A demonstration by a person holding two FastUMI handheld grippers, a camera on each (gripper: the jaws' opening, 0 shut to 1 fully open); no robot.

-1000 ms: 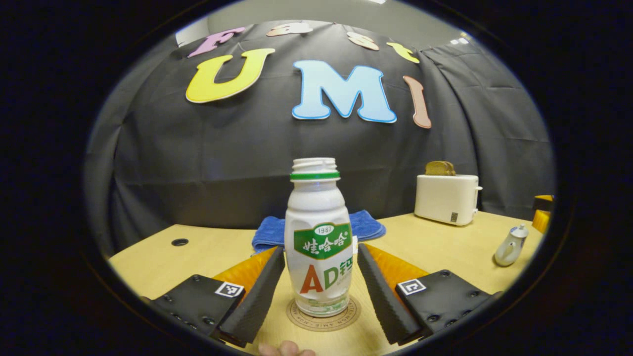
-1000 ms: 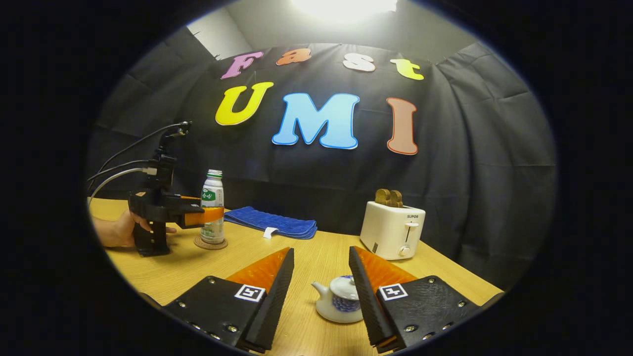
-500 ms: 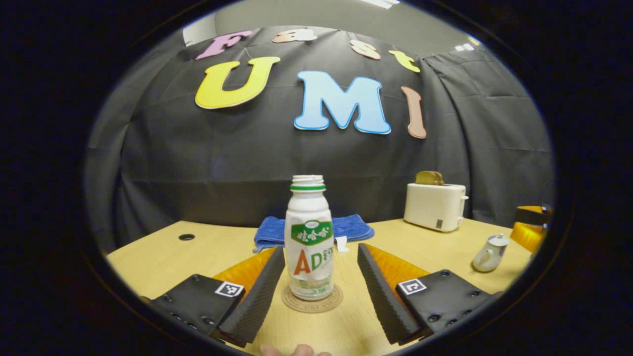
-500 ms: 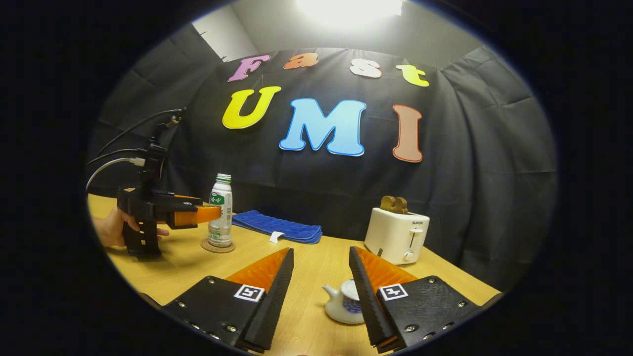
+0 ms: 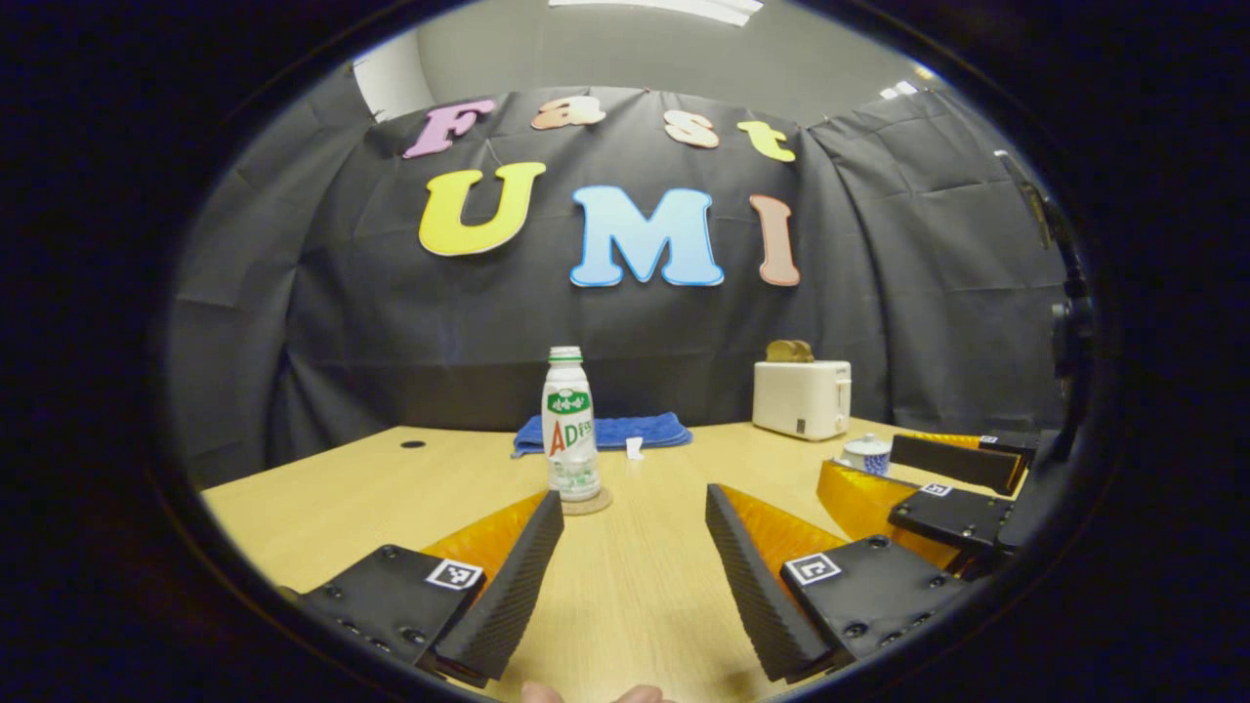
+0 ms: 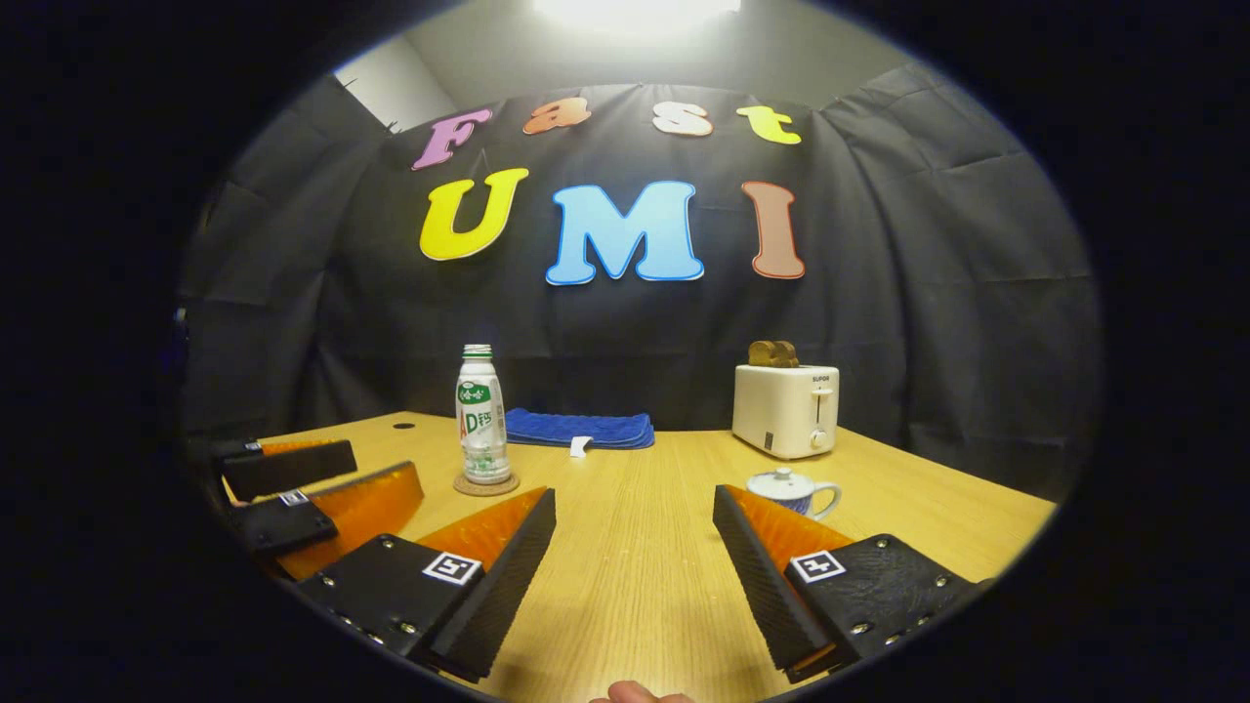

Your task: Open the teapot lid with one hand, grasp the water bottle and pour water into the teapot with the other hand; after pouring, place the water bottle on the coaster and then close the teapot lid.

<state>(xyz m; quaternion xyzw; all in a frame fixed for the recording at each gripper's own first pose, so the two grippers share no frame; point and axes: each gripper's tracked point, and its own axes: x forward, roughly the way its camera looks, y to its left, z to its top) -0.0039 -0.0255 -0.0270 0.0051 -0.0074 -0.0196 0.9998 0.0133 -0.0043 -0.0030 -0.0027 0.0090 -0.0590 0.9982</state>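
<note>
A: The water bottle (image 5: pixel 569 424) is seen standing upright on the round coaster (image 5: pixel 589 505), out past the left gripper (image 5: pixel 633 566), whose jaws are spread wide with nothing held between them.

B: Confirmed from the right gripper view: bottle (image 6: pixel 479 414) on coaster (image 6: pixel 486 485), uncapped, well apart from the teapot (image 6: pixel 793 490). The right gripper (image 6: pixel 635 571) is likewise held wide open over bare table (image 6: pixel 625 547).

A: The teapot's lid is seen seated on the pot, handle turned to the right. In the left gripper view the teapot (image 5: pixel 866 454) is partly hidden behind the right gripper (image 5: pixel 928 478).

B: A blue cloth (image 6: pixel 578 429) is laid behind the bottle, and a toaster (image 6: pixel 786 408) with bread in its slots is placed behind the teapot.
</note>
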